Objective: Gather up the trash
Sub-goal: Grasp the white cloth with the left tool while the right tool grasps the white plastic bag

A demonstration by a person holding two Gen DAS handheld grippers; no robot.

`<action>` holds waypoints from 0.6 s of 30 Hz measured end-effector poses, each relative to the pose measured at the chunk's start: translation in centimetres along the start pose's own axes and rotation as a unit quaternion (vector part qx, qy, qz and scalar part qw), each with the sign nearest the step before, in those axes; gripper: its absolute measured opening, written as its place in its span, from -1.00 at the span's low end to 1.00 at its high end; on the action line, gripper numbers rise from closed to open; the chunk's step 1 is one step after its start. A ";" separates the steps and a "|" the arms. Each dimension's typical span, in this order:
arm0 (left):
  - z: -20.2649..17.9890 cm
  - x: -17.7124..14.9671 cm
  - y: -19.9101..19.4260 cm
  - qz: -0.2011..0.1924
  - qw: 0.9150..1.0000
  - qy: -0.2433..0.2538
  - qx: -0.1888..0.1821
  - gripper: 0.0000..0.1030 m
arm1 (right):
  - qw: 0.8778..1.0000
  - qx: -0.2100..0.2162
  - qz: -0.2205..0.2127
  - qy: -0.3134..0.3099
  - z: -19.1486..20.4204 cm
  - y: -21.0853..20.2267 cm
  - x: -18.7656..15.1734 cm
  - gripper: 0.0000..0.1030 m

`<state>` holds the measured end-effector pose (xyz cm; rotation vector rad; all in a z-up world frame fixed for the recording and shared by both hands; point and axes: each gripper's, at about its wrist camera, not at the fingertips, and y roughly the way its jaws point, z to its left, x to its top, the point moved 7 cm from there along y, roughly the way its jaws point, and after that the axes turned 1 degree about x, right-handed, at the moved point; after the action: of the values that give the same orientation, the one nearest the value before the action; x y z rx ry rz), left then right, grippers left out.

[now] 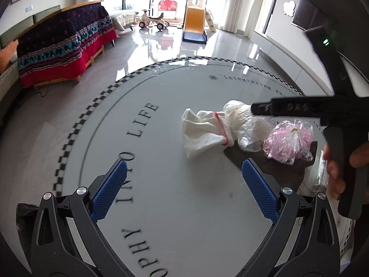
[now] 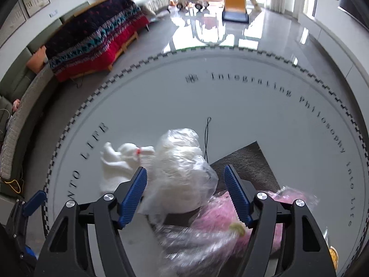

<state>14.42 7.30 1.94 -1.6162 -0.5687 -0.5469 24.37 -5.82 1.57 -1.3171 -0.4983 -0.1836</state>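
On the round white table (image 1: 161,207) lies a heap of trash: a white cloth (image 1: 203,131) with a red trim, a clear plastic bag (image 1: 244,120) with white stuff inside, and a crumpled pink plastic bag (image 1: 288,140). My left gripper (image 1: 184,162) hovers open over bare table, short of the heap. My right gripper (image 2: 184,169) points steeply down, open, with the clear bag (image 2: 180,161) between its blue fingers; the pads do not press on it. The pink bag (image 2: 219,214) lies blurred under that gripper, and the white cloth (image 2: 117,161) is to its left.
A dark square mat (image 2: 249,161) lies under the bags, with a thin black cord (image 2: 207,136) beyond it. A hand (image 1: 334,168) holds the right gripper's handle. Off the table are a sofa with a patterned blanket (image 1: 64,46), a glossy floor and a toy slide (image 1: 194,20).
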 end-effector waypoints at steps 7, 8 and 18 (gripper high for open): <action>-0.8 0.9 2.8 0.017 1.000 -0.005 -0.008 0.88 | 0.999 0.024 0.038 -0.027 1.0 2.6 0.0 -0.19; -1.1 1.1 3.2 0.019 1.000 -0.003 -0.008 0.88 | 0.999 0.024 0.029 -0.028 0.9 2.5 0.2 -0.25; -3.2 3.3 8.3 0.022 0.999 0.002 0.025 0.88 | 0.996 0.034 -0.082 0.002 -1.8 -3.1 2.5 -0.25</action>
<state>22.17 3.46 -1.85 -1.5768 -0.5380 -0.5008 25.75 -7.91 5.07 -1.2087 -0.6042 -0.3033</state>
